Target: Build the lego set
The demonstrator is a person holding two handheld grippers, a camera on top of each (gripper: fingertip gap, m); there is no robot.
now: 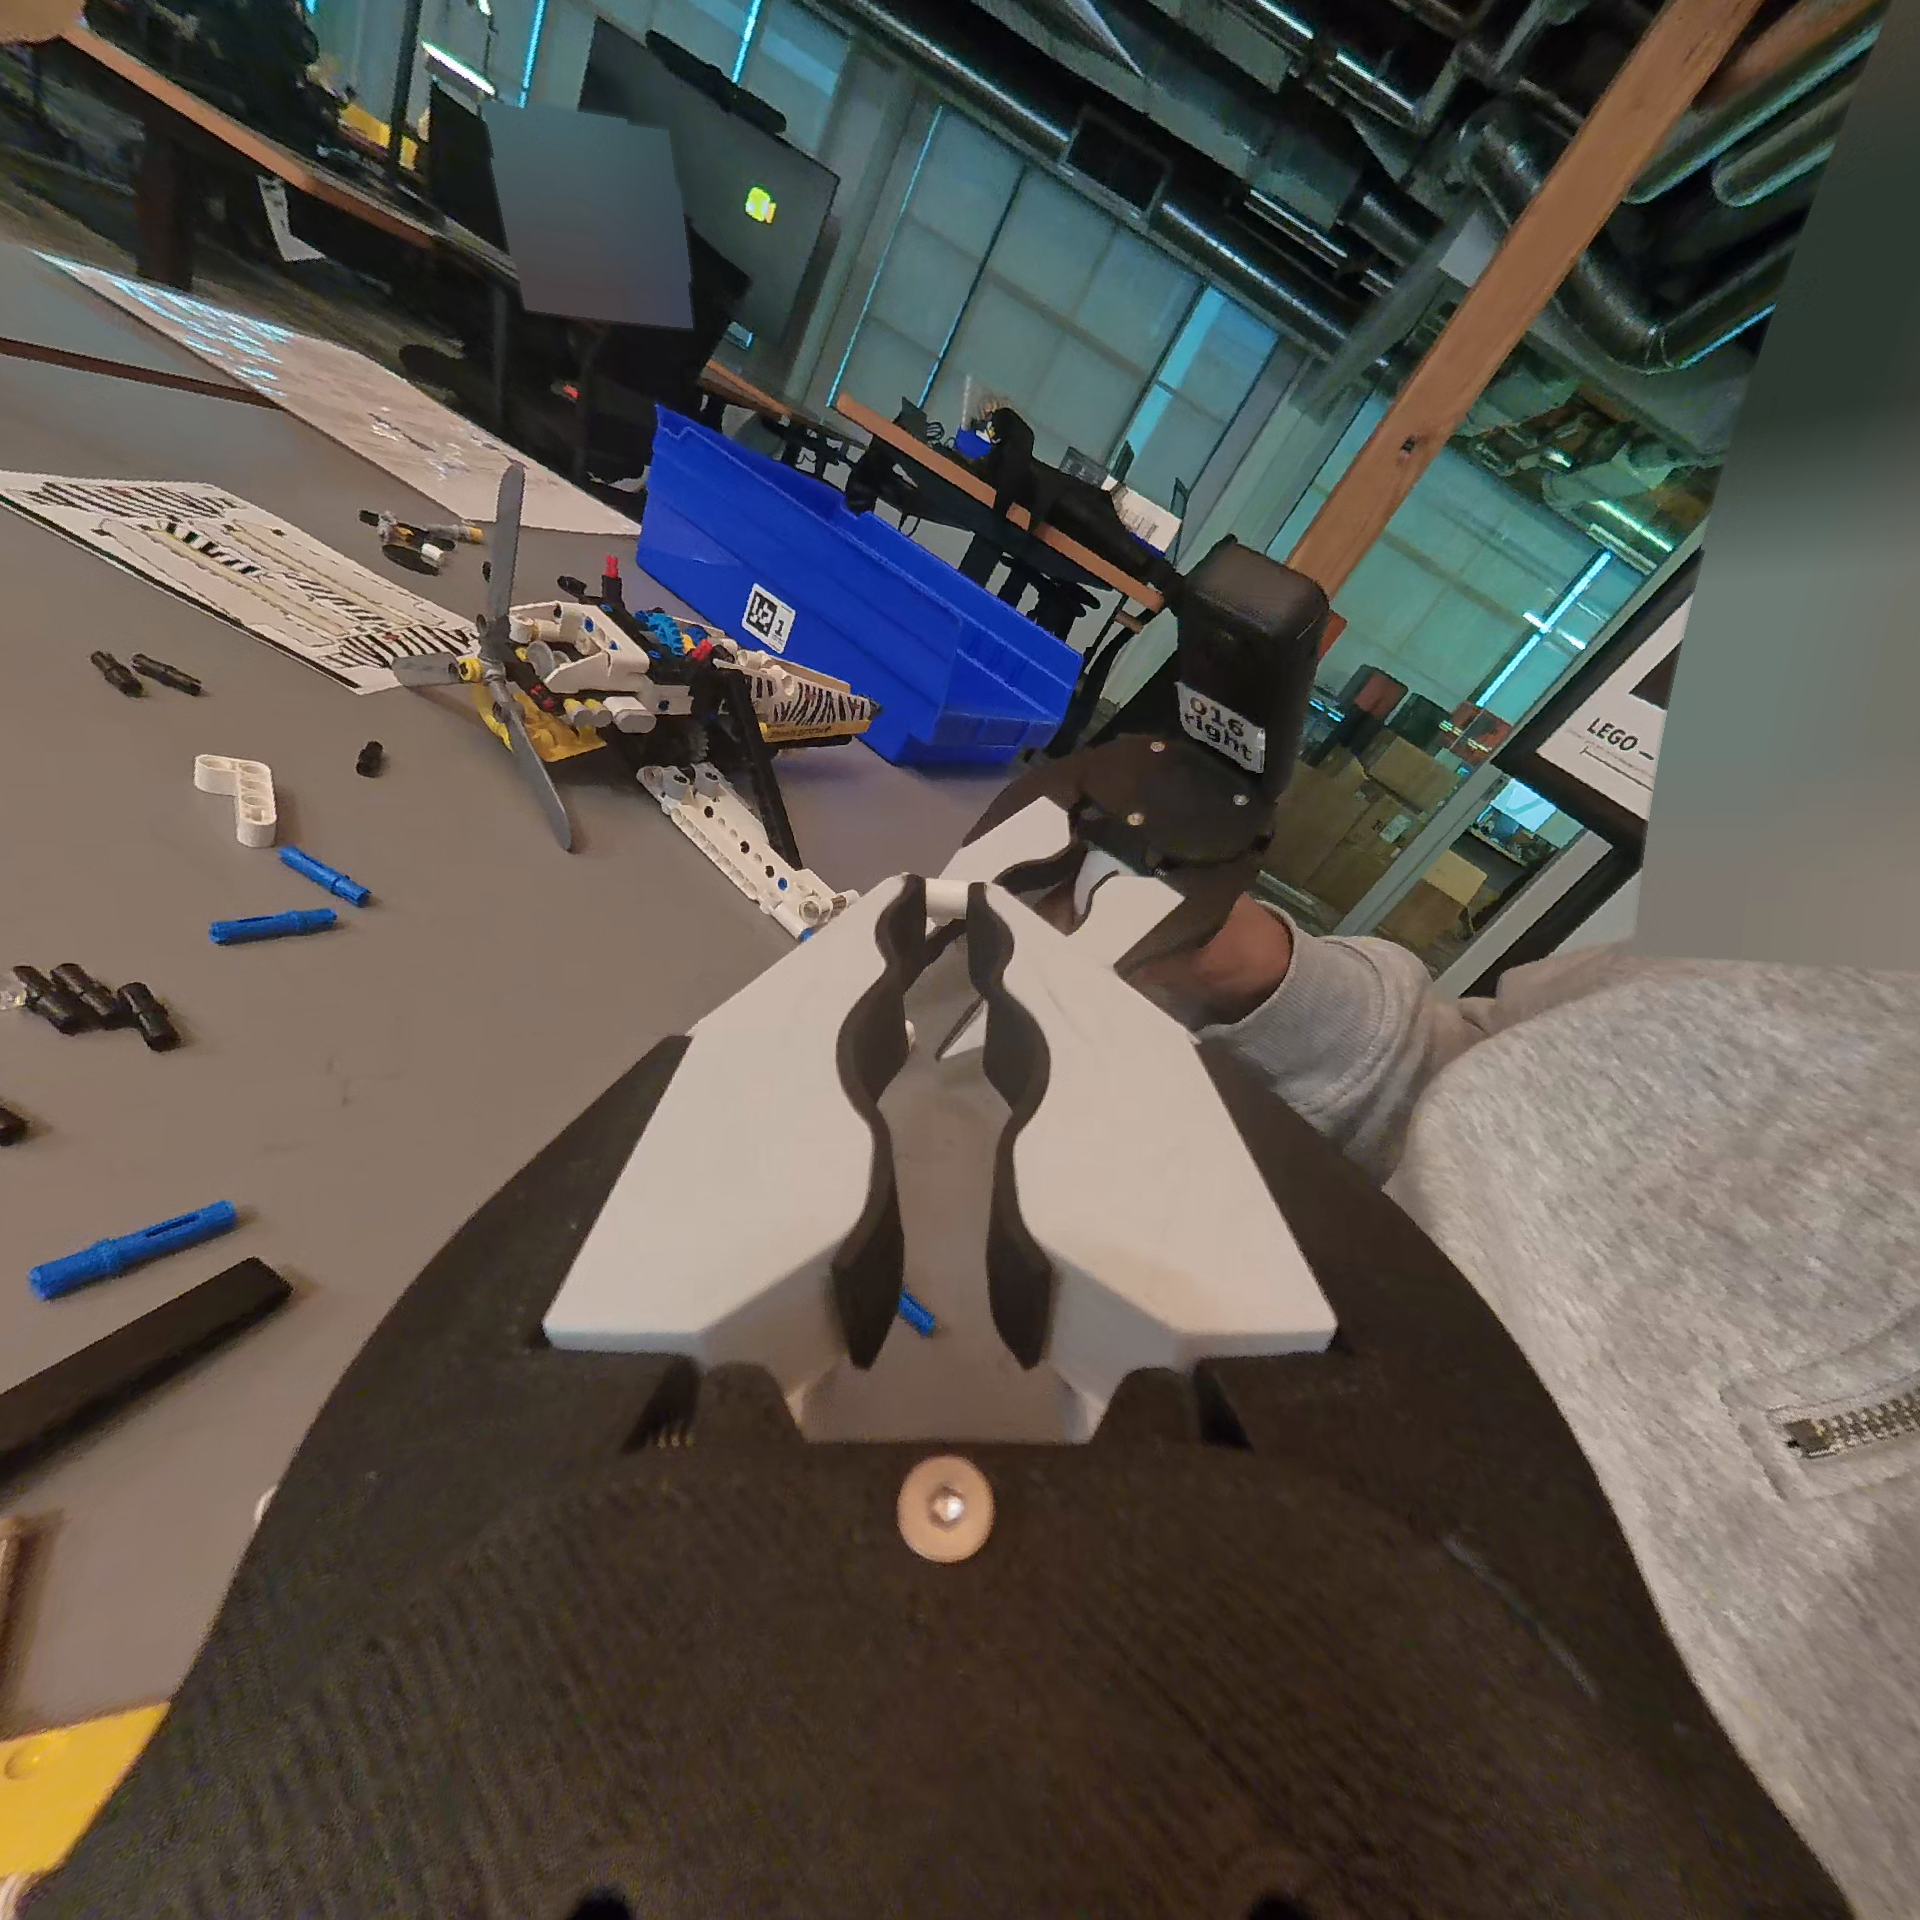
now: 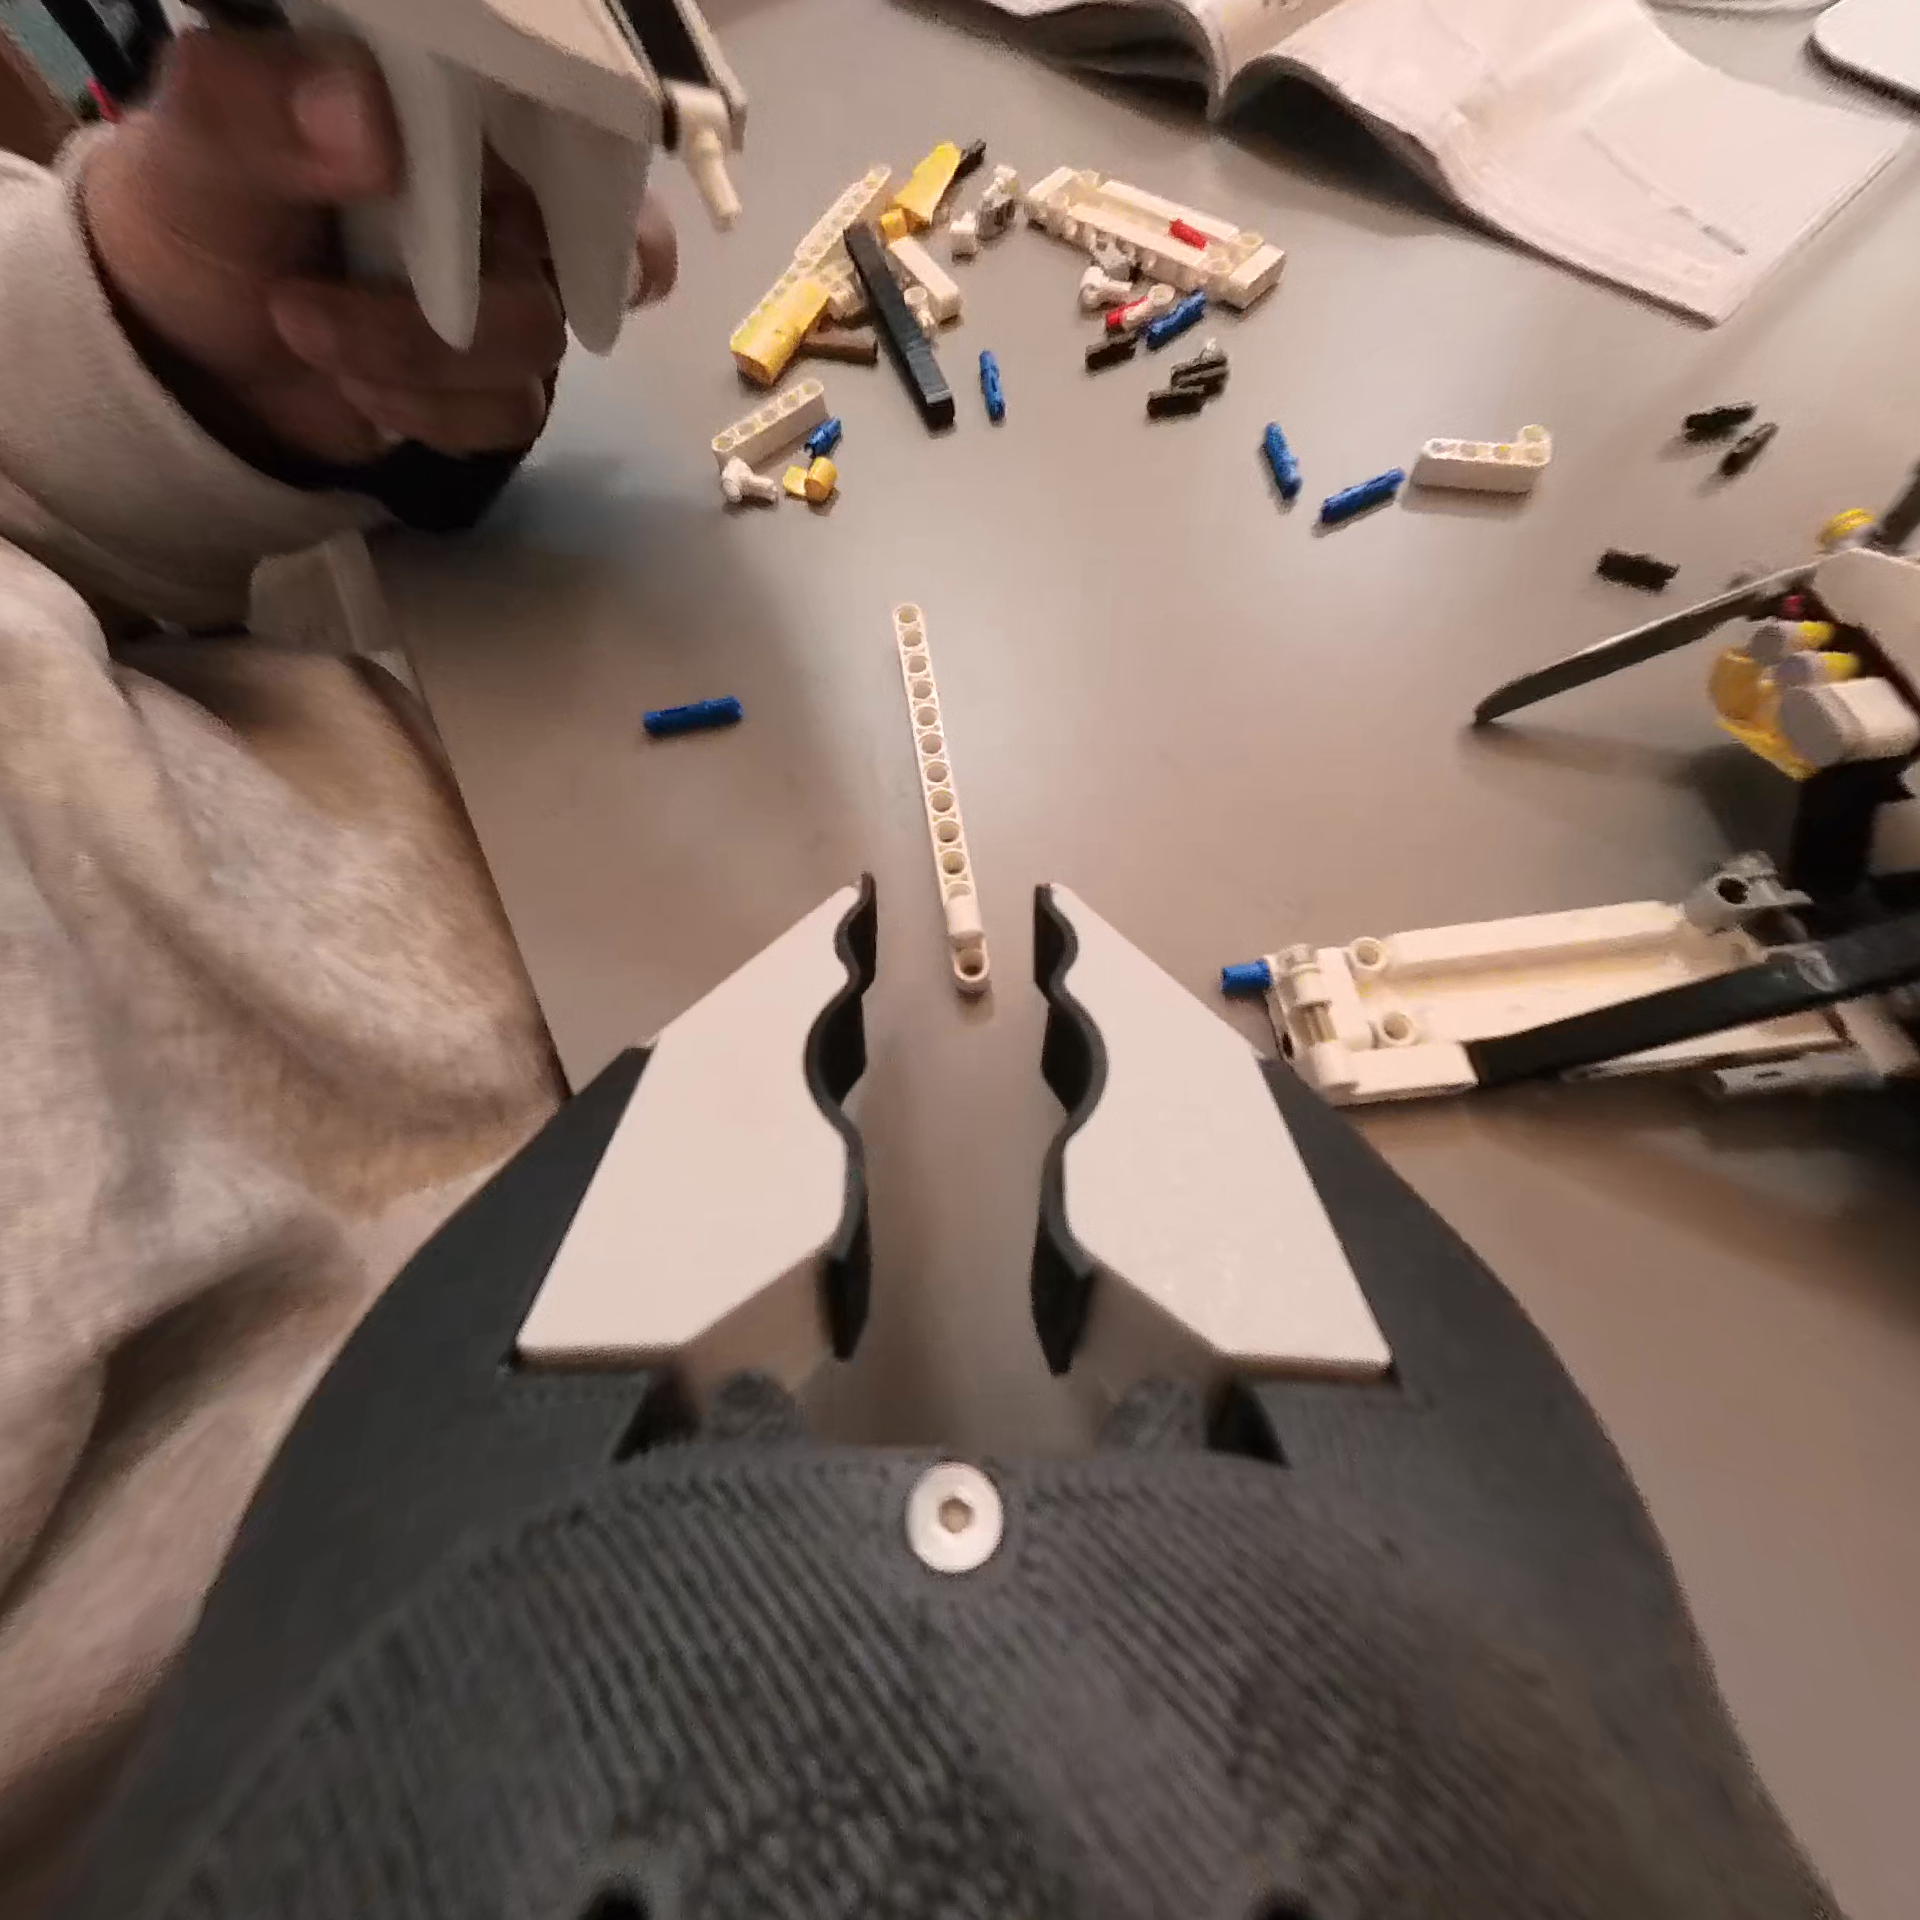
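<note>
My left gripper (image 1: 941, 885) is shut on a small white pin (image 1: 948, 902), held above the table; it also shows in the right wrist view (image 2: 691, 109) at the upper left, with the pin (image 2: 717, 182) sticking out of its tip. My right gripper (image 2: 954, 909) is open and empty. A long white beam with holes (image 2: 933, 758) lies flat on the grey table (image 2: 1143, 675), its near end between my right fingertips. The part-built plane model (image 1: 634, 681) with a grey propeller stands farther left; its white wing (image 2: 1538, 987) lies to the right of my right gripper.
Loose blue pins (image 1: 130, 1247), black pins (image 1: 94, 1003) and a white L-beam (image 1: 239, 795) lie scattered. A pile of white, yellow and black parts (image 2: 914, 260) sits ahead. An open booklet (image 2: 1455, 114), a sticker sheet (image 1: 239, 571) and a blue bin (image 1: 852, 613) stand beyond. A person's grey sleeve (image 2: 156, 831) is on the left. Left tips to right tips: about 12 cm. Both grippers' tips are roughly 20 cm from the white L-beam (image 1: 239, 795).
</note>
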